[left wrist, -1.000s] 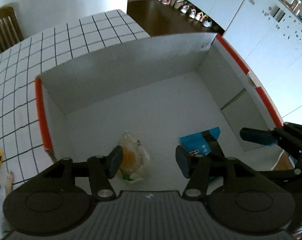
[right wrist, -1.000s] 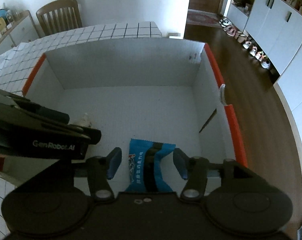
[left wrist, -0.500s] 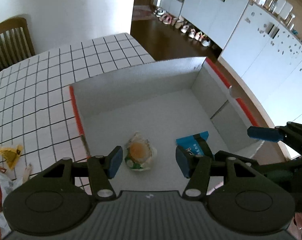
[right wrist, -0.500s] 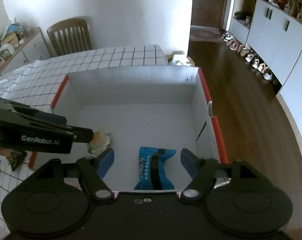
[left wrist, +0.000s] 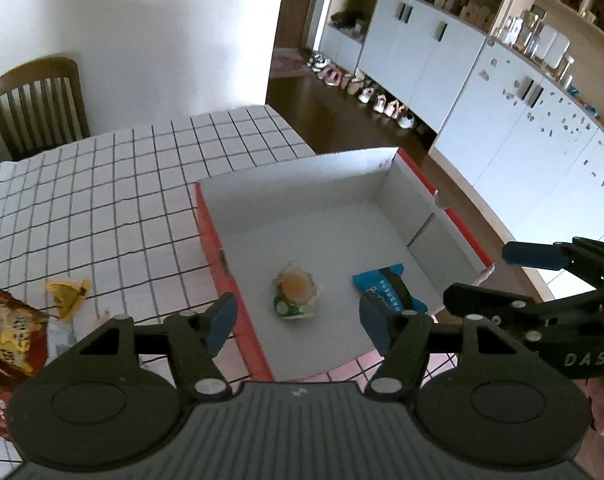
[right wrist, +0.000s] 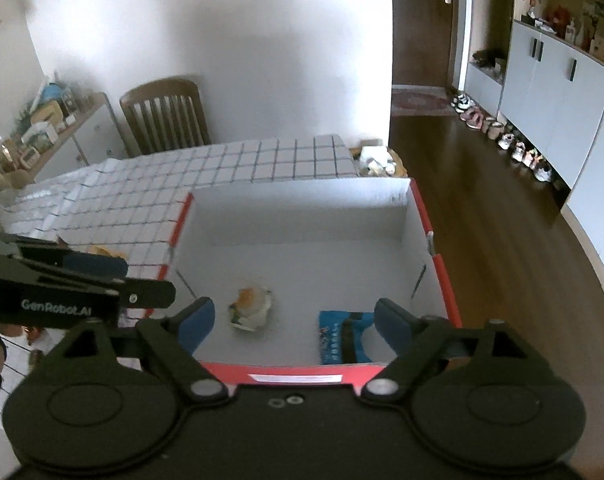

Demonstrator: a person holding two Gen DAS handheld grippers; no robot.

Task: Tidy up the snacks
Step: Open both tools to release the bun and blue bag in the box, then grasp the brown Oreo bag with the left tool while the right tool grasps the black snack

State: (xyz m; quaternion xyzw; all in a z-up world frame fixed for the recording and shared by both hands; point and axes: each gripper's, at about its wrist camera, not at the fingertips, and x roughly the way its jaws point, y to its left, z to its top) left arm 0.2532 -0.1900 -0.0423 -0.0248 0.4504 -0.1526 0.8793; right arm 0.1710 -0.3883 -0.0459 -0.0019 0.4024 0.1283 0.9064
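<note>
On the far left of the left wrist view, a red and yellow snack packet (left wrist: 12,342) lies on the desk (left wrist: 102,200), with a small yellow wrapper (left wrist: 68,292) just beside it, towards the box. These two are outside the box, so I judge they are the next things to collect. They lie to the left of the left gripper (left wrist: 298,318), low at the picture edge, and the left hand is clearly the nearer one. The packet seems to have its long axis running away from the camera, but it is cut by the edge, so I cannot be sure.

The jaws of the left gripper are released with nothing between them; they have just been opening further. Between this gripper and the packets stands the red left wall of the white box (left wrist: 210,224), so the hand must probably pass over this rim and turn left.

Inside the box, a round snack in clear wrap (left wrist: 296,292) rests on the floor near the left wall, and a blue packet (left wrist: 388,288) lies near the right wall, well apart from it.

The right gripper (right wrist: 290,322) hangs above the near rim of the box, its jaws spread wide and empty; they too have just been opening. A wooden chair (right wrist: 166,116) stands behind the desk.
</note>
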